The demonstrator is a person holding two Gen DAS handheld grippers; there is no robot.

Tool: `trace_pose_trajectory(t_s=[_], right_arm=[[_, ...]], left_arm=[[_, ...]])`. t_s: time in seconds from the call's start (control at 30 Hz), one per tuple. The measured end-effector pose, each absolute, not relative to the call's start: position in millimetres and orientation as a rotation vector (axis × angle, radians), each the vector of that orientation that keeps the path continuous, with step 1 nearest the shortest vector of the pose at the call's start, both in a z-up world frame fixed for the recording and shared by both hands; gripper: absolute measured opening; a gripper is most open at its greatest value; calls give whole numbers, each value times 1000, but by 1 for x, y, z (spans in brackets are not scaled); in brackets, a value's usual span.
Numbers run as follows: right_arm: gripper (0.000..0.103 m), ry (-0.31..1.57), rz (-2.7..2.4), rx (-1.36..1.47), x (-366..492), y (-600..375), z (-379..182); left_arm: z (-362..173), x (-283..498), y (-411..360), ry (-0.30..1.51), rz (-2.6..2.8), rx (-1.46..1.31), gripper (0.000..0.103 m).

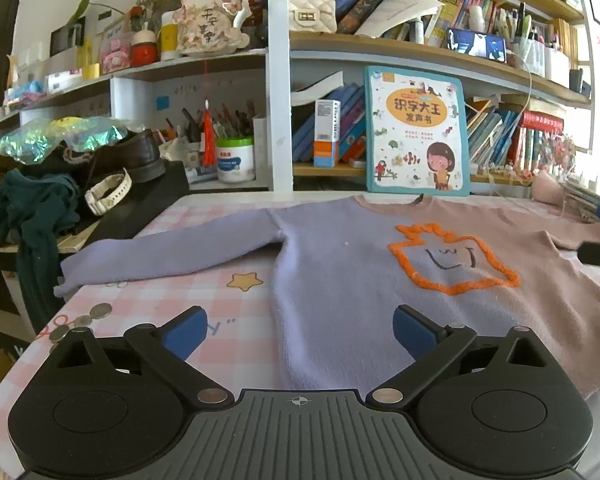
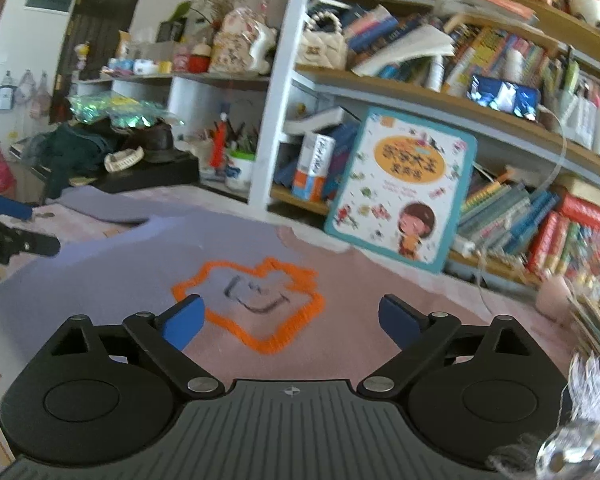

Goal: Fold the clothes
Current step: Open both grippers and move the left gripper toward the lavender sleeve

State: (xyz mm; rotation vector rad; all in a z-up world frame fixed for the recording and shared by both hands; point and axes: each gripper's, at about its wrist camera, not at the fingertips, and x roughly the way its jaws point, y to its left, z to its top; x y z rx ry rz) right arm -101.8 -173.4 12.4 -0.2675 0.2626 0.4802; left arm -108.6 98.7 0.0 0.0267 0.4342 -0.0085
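Note:
A knit sweater (image 1: 340, 264) lies flat, front up, on the pink checked tablecloth (image 1: 204, 292). Its left half is lilac and its right half dusty pink, with an orange outlined smiley motif (image 1: 454, 258) on the chest. The lilac sleeve (image 1: 160, 252) stretches out to the left. My left gripper (image 1: 300, 326) hangs open just above the lilac half near the hem, with nothing between its blue pads. My right gripper (image 2: 292, 320) is open over the pink half, its left pad near the orange motif (image 2: 252, 292). A finger (image 1: 598, 255) of the right gripper shows at the right edge of the left wrist view.
A children's book (image 1: 418, 132) leans on the bookshelf right behind the collar. Coins (image 1: 100, 311) lie near the table's left edge. A black shoe (image 1: 132, 152), a white watch (image 1: 108, 194) and a dark green garment (image 1: 32, 208) are piled at the left. A pink pouch (image 2: 556, 296) sits far right.

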Motion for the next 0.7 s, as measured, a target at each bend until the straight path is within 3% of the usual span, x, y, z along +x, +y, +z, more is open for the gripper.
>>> trace_pose_trajectory(t_s=[0.7], right_arm=[[95, 263, 617, -255, -57, -126, -1]], left_arm=[[11, -105, 104, 413, 51, 97, 102]])
